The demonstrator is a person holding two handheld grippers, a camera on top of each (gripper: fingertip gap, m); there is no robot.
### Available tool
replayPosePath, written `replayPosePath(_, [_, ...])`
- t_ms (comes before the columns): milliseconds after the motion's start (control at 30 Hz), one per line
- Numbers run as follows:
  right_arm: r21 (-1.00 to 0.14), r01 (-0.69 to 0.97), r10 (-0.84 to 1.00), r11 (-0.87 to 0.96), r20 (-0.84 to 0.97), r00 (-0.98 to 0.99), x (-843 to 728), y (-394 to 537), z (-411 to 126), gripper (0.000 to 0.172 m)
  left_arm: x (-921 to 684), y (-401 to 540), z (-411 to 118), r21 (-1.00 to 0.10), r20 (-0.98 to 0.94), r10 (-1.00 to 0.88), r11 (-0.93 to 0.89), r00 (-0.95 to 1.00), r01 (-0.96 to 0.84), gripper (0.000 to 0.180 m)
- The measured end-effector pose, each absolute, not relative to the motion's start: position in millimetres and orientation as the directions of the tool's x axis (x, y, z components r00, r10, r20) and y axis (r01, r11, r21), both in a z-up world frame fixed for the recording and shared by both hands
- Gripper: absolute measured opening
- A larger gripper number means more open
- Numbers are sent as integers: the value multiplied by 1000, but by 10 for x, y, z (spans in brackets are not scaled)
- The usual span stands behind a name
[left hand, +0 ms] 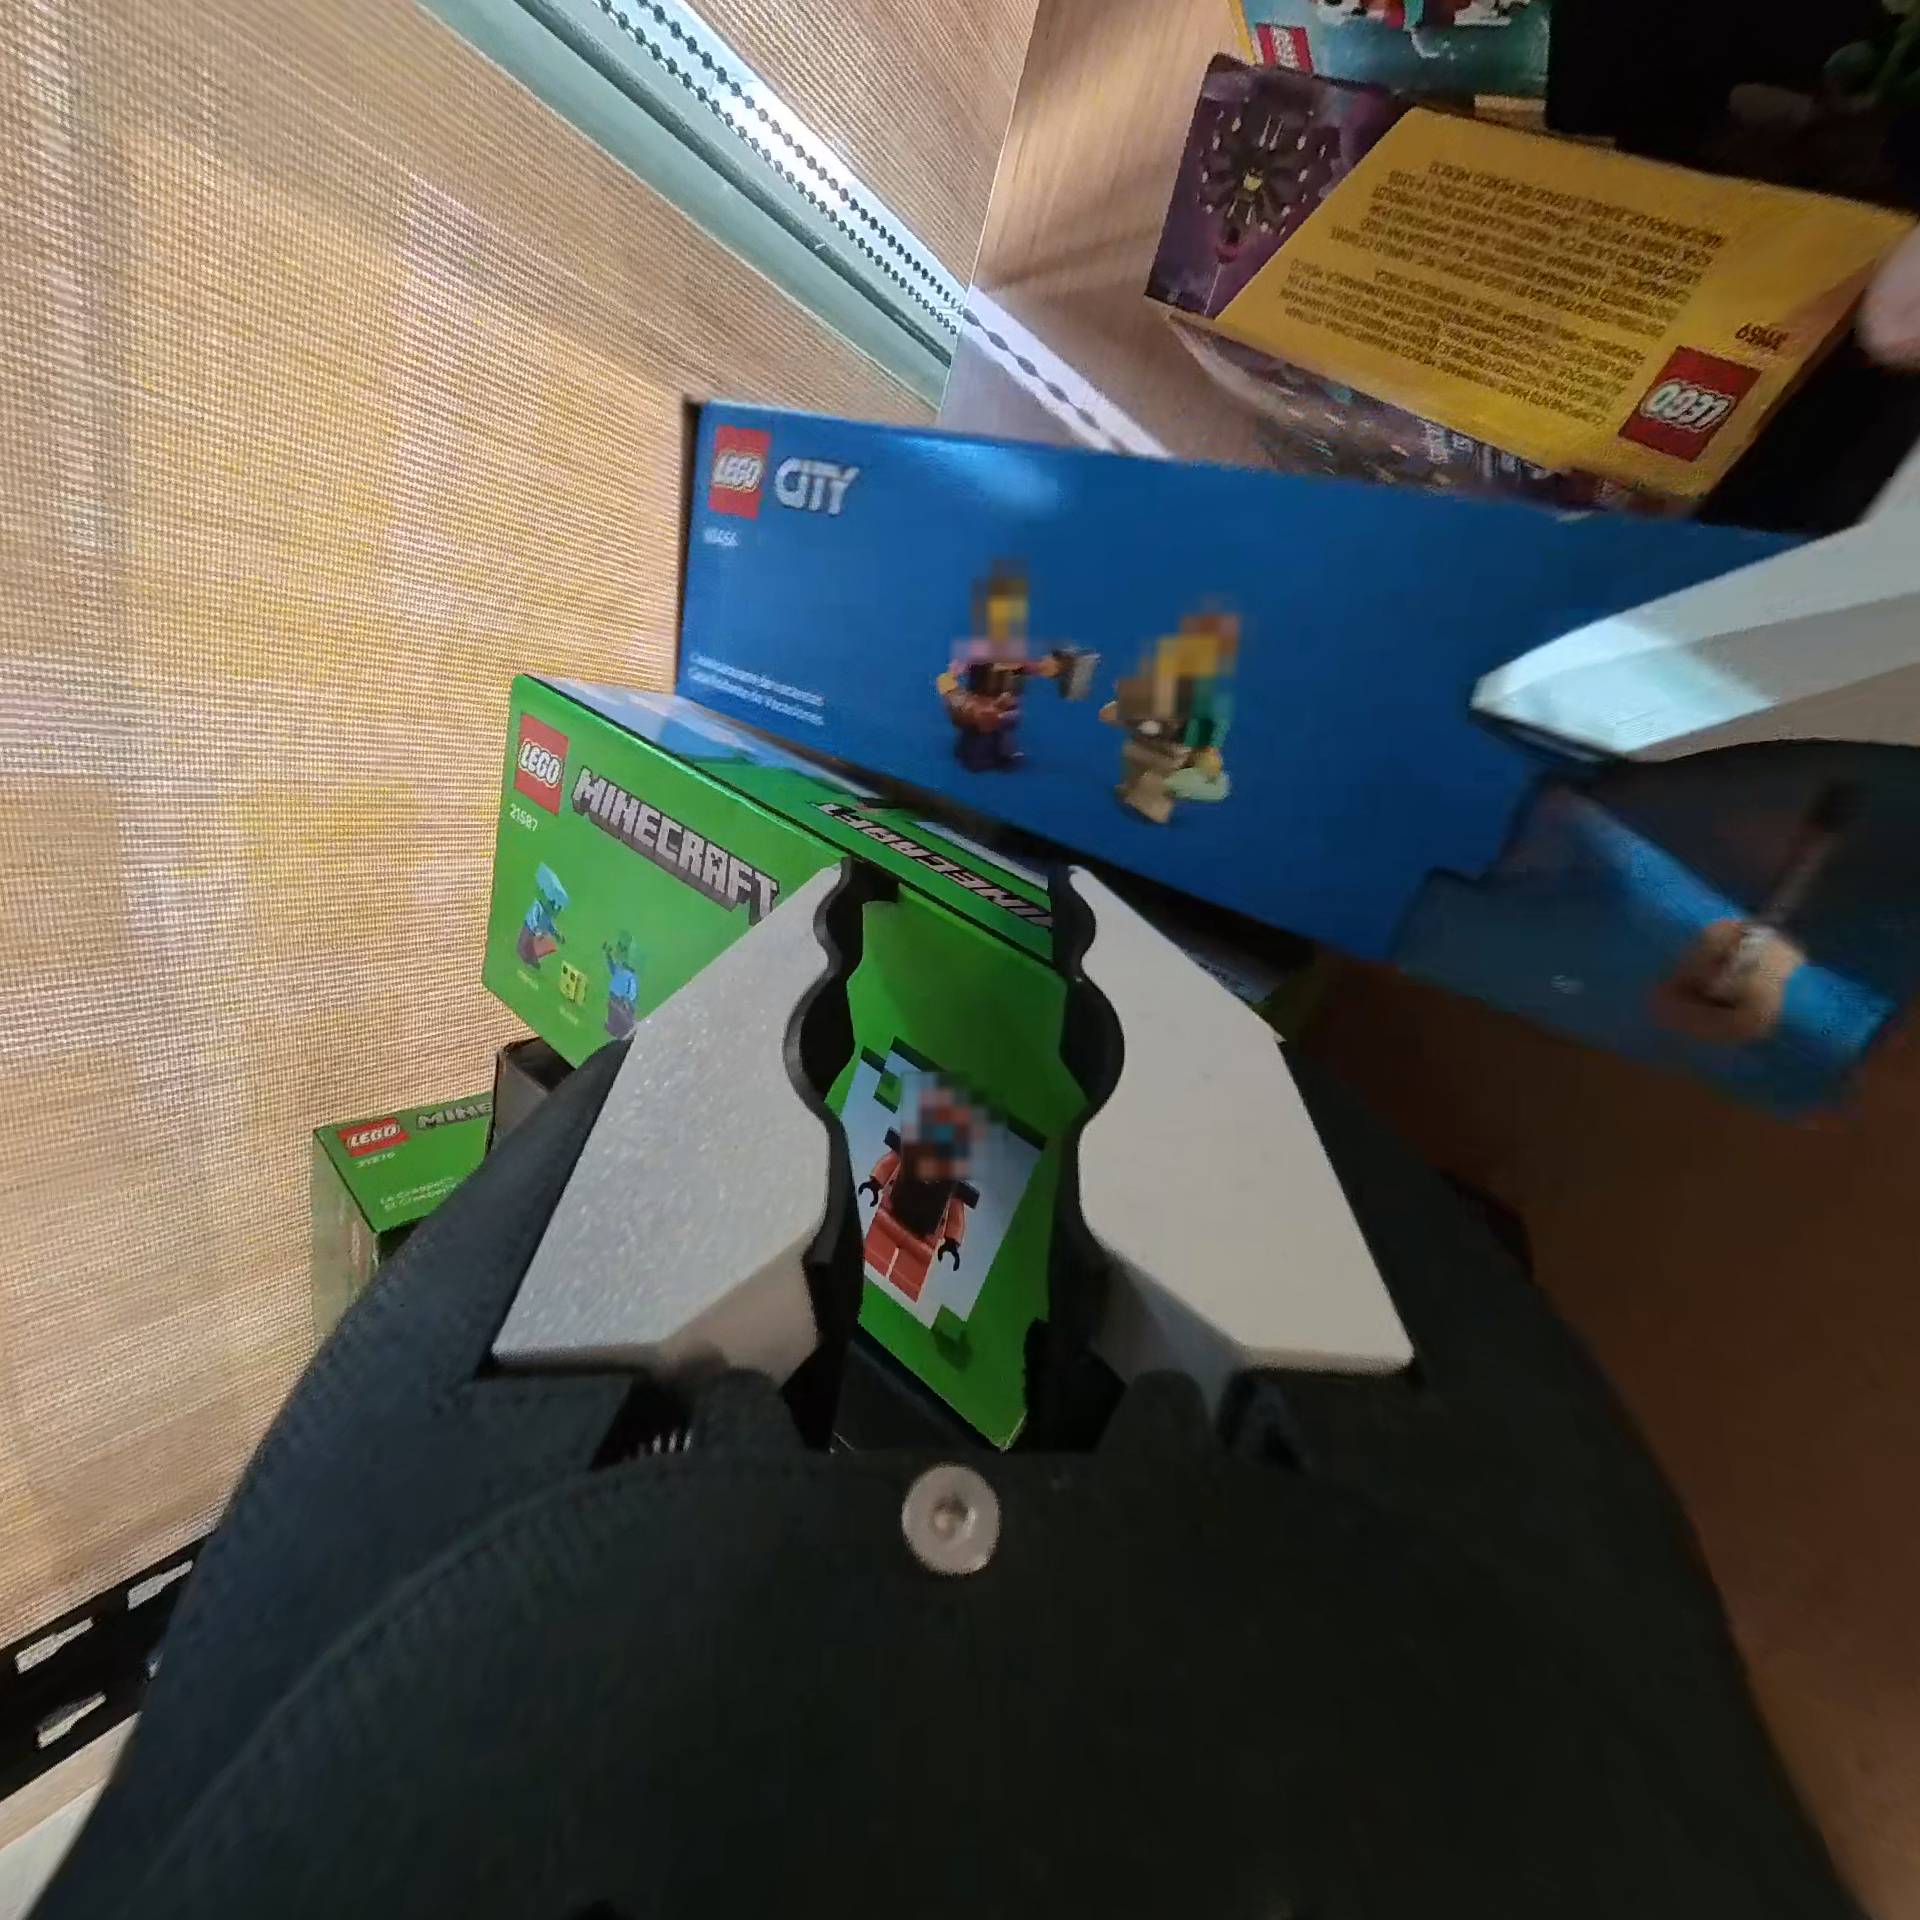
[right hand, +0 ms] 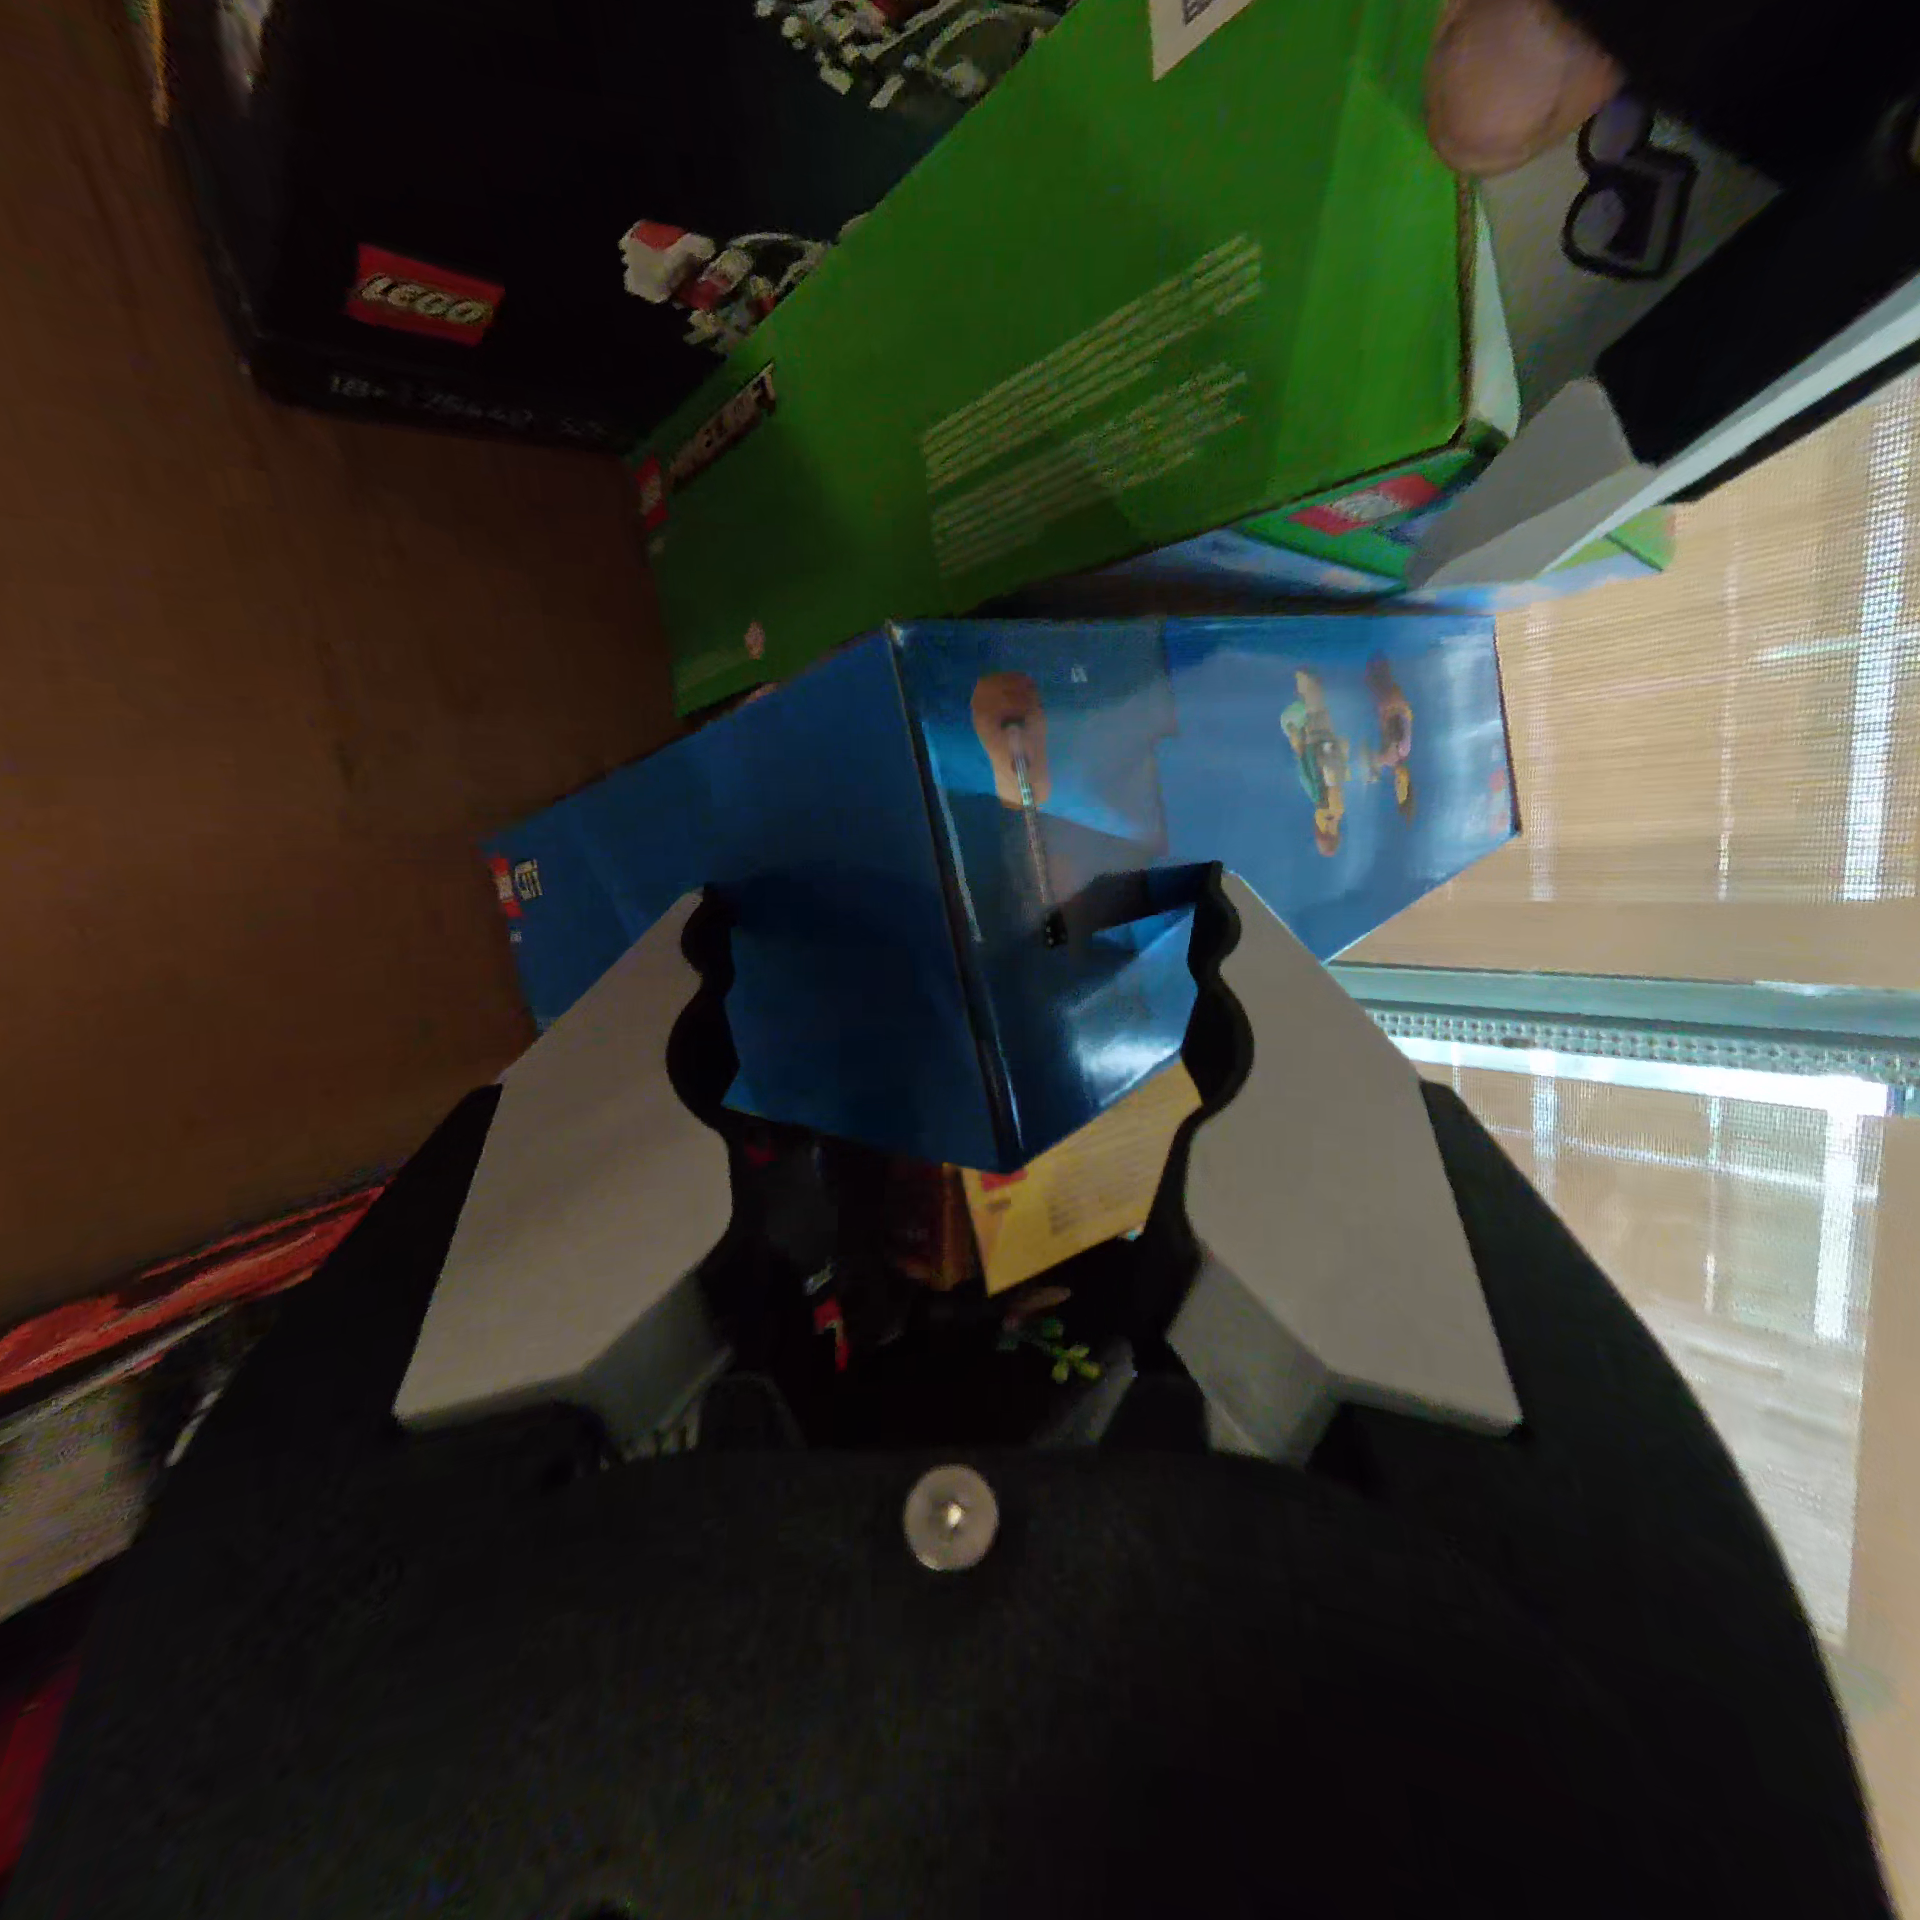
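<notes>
Green box (left hand: 644, 873) sits clamped in the left tongs (left hand: 961, 914); the right tongs (right hand: 961, 935) grip a blue box (right hand: 831, 935).

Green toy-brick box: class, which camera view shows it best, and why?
The left wrist view: the green toy-brick box is sharp, clamped in the left gripper. The right wrist view shows only its broad face beyond the blue box.

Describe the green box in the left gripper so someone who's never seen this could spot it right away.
Start at the woven tan window blind in the left wrist view. In front of it, a long blue box slants across; the green box sits just beneath, its near end clamped between the left gripper's white fingers. Unlike the smaller green box lower down, it shows an orange figure picture.
</notes>
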State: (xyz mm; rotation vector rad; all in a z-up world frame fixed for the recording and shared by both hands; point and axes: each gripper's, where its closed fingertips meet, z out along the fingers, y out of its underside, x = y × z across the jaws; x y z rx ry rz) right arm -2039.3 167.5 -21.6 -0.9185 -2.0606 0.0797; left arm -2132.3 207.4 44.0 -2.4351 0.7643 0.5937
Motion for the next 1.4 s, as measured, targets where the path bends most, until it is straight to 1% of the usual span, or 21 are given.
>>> replayPosePath(133, [-361, 604, 641, 711, 685, -346, -20541, 1808, -213, 89, -21318, 2082, 446, -358, -529, -379, -711, 759, -605, 33])
replayPosePath(233, [-297, 685, 642, 665, 696, -322, -20450, 1864, -185, 94, -21326, 2072, 452, -364, -529, -375, -710, 761, -603, 33])
replayPosePath(267, [-320, 683, 649, 657, 701, -295, -20412, 1828, -107, 93, -21328, 2070, 452, -363, -531, -375, -709, 760, -604, 33])
replayPosePath(367, [-457, 609, 692, 648, 687, -220, -20133, 1484, 285, 93, -21320, 2085, 460, -383, -512, -373, -707, 774, -594, 33])
replayPosePath(433, [-469, 592, 697, 655, 677, -235, -19752, 1177, 400, 94, -21305, 2058, 458, -379, -479, -375, -727, 794, -572, 41])
replayPosePath(467, [-460, 593, 701, 661, 661, -268, -19539, 998, 382, 89, -21308, 2042, 469, -367, -473, -362, -748, 803, -553, 44])
replayPosePath(533, [-429, 601, 701, 675, 628, -339, -19113, 653, 233, 82, -21254, 2040, 574, -364, -503, -346, -746, 792, -557, 59])
replayPosePath(567, [-404, 625, 699, 669, 627, -343, -18915, 565, 136, 85, -21173, 2047, 652, -377, -513, -349, -729, 784, -572, 62])
replayPosePath(667, [-357, 663, 700, 658, 615, -364, -18465, 342, -189, 87, -20743, 2089, 861, -440, -512, -400, -638, 760, -632, 60])
replayPosePath(800, [-335, 696, 710, 635, 608, -355, -18255, 292, -496, 91, -20207, 2208, 799, -403, -495, -518, -574, 697, -713, 66])
replayPosePath(833, [-346, 701, 721, 624, 602, -345, -18256, 312, -558, 92, -20160, 2241, 732, -373, -488, -535, -586, 689, -719, 67])
replayPosePath(867, [-386, 699, 740, 602, 599, -307, -18283, 335, -519, 92, -20160, 2270, 668, -335, -491, -541, -607, 683, -721, 68])
replayPosePath(900, [-437, 701, 772, 564, 580, -260, -18312, 355, -441, 88, -20148, 2277, 618, -315, -483, -544, -623, 686, -716, 67])
replayPosePath(967, [-516, 698, 805, 496, 575, -147, -18381, 505, -184, 80, -20098, 2241, 619, -337, -472, -514, -645, 716, -685, 67])
replayPosePath(1000, [-564, 698, 828, 441, 557, -72, -18430, 636, -32, 77, -20015, 2198, 666, -384, -466, -504, -625, 727, -680, 63])
replayPosePath(1067, [-663, 678, 896, 317, 444, 16, -18591, 815, 216, 81, -19884, 2052, 737, -472, -465, -473, -584, 749, -661, 58])
replayPosePath(1100, [-691, 674, 913, 262, 403, 58, -18693, 935, 349, 80, -19826, 1948, 751, -504, -473, -461, -557, 751, -660, 56])
replayPosePath(1233, [-722, 688, 911, 68, 327, 253, -19064, 1710, 763, 73, -19713, 1439, 648, -653, -445, -400, -467, 801, -596, 49])
replayPosePath(1267, [-727, 687, 928, -2, 254, 272, -19199, 1867, 768, 74, -19688, 1313, 587, -680, -441, -393, -441, 807, -586, 49])
replayPosePath(1333, [-699, 700, 945, -148, 109, 308, -19499, 2138, 667, 75, -19636, 1086, 392, -706, -440, -389, -407, 810, -579, 44])
replayPosePath(1400, [-639, 739, 915, -214, 133, 380, -19721, 2543, 494, 77, -19579, 909, 158, -713, -455, -395, -375, 798, -592, 45])
